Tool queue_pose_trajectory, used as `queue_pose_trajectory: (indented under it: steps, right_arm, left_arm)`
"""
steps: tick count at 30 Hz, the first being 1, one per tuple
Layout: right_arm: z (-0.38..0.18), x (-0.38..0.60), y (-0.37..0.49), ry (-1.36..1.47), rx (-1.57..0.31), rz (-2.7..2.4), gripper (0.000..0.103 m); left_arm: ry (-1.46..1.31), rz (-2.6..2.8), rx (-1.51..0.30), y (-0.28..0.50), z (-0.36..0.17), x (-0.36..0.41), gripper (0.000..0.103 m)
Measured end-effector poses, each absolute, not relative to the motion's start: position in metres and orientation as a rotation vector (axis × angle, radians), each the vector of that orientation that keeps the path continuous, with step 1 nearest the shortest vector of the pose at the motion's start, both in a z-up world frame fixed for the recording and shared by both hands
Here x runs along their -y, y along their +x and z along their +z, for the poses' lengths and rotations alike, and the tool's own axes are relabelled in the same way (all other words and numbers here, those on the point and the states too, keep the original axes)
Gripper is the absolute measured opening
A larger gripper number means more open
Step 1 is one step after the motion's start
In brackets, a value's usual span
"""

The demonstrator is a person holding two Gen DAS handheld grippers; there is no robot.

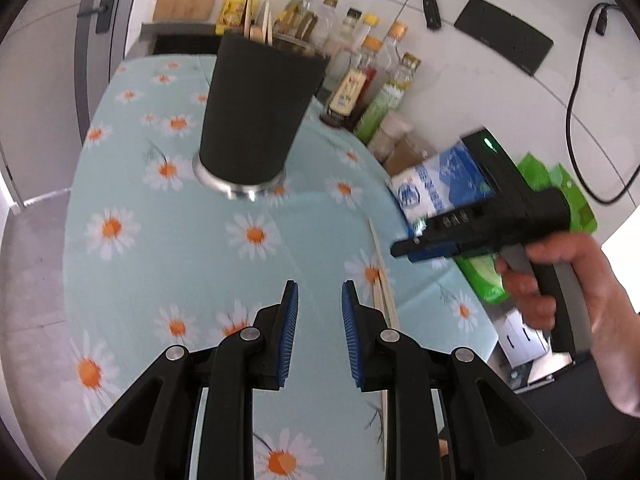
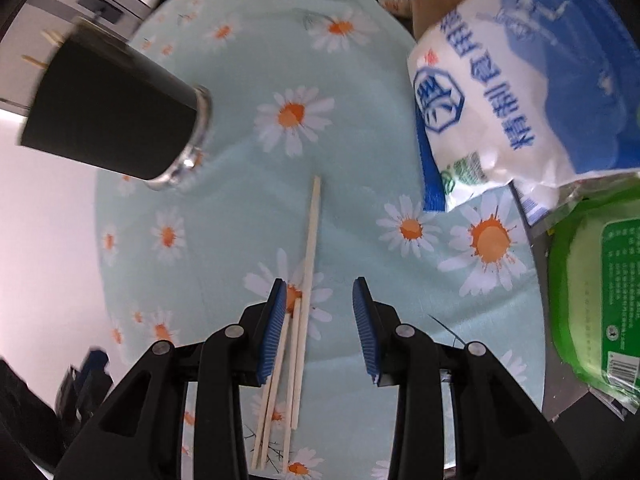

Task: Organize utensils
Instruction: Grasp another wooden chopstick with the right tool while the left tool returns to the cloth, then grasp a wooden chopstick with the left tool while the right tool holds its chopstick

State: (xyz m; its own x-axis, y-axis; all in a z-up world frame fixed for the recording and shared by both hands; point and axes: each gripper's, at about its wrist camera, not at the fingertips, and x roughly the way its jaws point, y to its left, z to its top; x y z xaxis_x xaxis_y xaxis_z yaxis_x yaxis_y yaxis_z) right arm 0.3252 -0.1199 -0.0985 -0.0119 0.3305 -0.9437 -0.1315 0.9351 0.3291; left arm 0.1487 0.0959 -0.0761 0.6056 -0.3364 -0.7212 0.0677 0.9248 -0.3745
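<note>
Chopsticks (image 2: pixel 308 264) are seen loose on the daisy-print tablecloth (image 2: pixel 240 216), a few pale sticks bunched together, long axis running roughly away from the right-wrist camera, near ends hidden under the right gripper (image 2: pixel 320 300). Its jaws are parted and empty, pointed steeply down; the sticks lie in the gap but hard over toward the left pad, nothing pressed. In the left-wrist view the left gripper (image 1: pixel 320 300) is also parted with nothing between the pads, and the same sticks sit just outside its right finger. The black utensil holder (image 1: pixel 256 108), upright with sticks already in it, stands well beyond the bundle, up and to the left. A salt bag (image 2: pixel 520 92) lies close on the right. Right hand (image 1: pixel 560 292) is judged nearer; a small leftward shift seems needed before closing across the sticks.
</note>
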Motion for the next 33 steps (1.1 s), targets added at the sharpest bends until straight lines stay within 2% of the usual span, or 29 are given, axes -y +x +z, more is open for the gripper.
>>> queue_pose_trajectory:
  steps: [2, 5, 21, 23, 33]
  right_arm:
    - [-0.103, 0.111, 0.326, 0.138, -1.565, 0.362, 0.025]
    - [-0.109, 0.102, 0.329, 0.096, -1.571, 0.313, 0.022]
    - [-0.115, 0.062, 0.328, -0.056, -1.551, 0.098, 0.015]
    - [-0.116, 0.064, 0.329, -0.061, -1.55, 0.07, 0.006]
    - [-0.118, 0.068, 0.337, -0.055, -1.563, 0.102, 0.005]
  left_arm:
    - [-0.315, -0.245, -0.907, 0.143, -0.083, -0.094, 0.021]
    - [-0.339, -0.254, -0.925, 0.136, -0.093, -0.096, 0.021]
    - [-0.4, -0.319, -0.97, 0.124, -0.123, -0.108, 0.021]
    - [-0.399, -0.33, -0.969, 0.125, -0.123, -0.107, 0.021]
    - [-0.393, -0.36, -0.973, 0.126, -0.121, -0.109, 0.021]
